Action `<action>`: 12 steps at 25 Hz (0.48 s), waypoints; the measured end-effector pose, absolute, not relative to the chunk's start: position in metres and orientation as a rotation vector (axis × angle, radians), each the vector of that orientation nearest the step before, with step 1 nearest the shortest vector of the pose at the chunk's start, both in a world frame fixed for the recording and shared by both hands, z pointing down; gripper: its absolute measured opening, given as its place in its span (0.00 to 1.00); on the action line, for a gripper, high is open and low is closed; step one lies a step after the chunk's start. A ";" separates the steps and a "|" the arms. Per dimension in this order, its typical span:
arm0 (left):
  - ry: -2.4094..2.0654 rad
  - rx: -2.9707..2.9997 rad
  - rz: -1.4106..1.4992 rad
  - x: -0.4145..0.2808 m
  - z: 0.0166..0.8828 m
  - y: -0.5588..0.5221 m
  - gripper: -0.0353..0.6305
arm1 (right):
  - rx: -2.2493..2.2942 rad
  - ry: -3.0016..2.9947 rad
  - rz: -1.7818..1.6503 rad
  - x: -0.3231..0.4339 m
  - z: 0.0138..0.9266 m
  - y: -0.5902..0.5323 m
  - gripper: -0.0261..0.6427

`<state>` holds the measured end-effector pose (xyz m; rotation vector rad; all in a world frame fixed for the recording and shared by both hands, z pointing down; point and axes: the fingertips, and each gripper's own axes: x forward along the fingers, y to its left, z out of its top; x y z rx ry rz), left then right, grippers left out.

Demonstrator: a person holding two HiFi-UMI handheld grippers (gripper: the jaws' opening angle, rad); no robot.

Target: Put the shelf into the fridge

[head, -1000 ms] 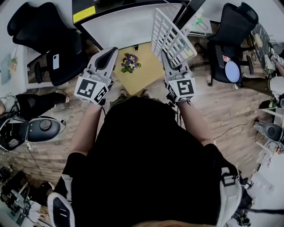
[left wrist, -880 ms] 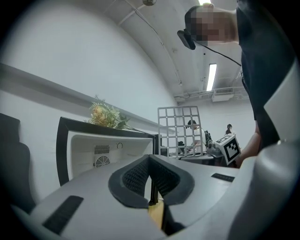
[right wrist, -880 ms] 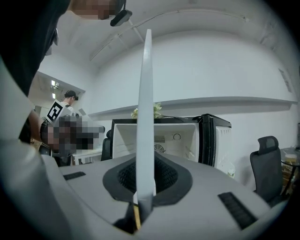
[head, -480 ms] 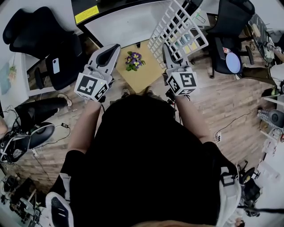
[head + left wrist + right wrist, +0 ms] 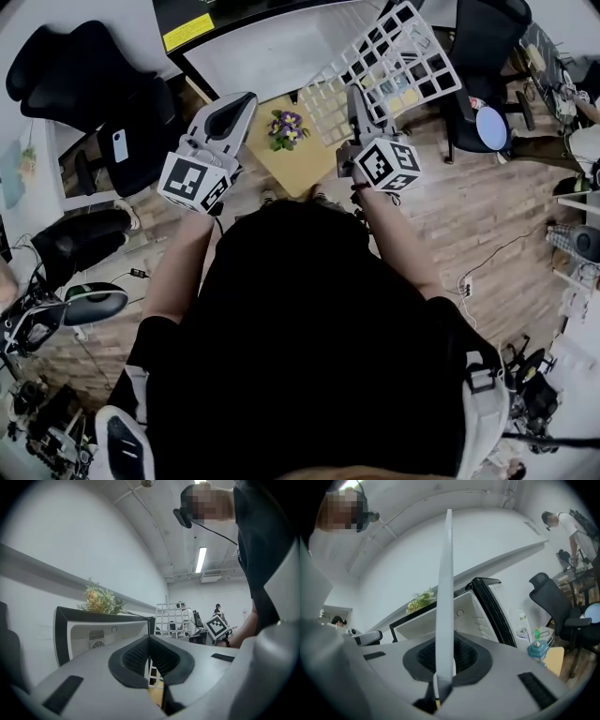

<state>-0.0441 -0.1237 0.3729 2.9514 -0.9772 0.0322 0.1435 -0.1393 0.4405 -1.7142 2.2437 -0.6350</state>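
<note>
While carrying, right claw: clamped on the white grid shelf, gripped at one edge.
Left claw: pressed together, holding nothing.
Shelf change: swung from near edge-on to flatter, grid face up (head view), raised before the open fridge.
Meaning: likely oriented for sliding in; not yet inside.

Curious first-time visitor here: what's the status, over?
Right gripper shut on white shelf, held up before open fridge. Left gripper shut, empty. Nothing seen blocking.
</note>
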 end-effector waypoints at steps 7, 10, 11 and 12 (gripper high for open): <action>-0.966 2.967 0.040 -0.046 0.370 -0.122 0.08 | -1.622 2.017 -0.857 0.150 0.454 -0.142 0.11; -0.969 2.964 0.038 -0.049 0.370 -0.120 0.08 | -1.588 1.923 -0.936 0.152 0.460 -0.142 0.11; -0.972 2.964 0.038 -0.050 0.369 -0.120 0.08 | -1.576 1.891 -0.963 0.153 0.462 -0.141 0.11; -0.975 2.965 0.038 -0.051 0.369 -0.120 0.08 | -1.563 1.861 -0.989 0.153 0.464 -0.142 0.11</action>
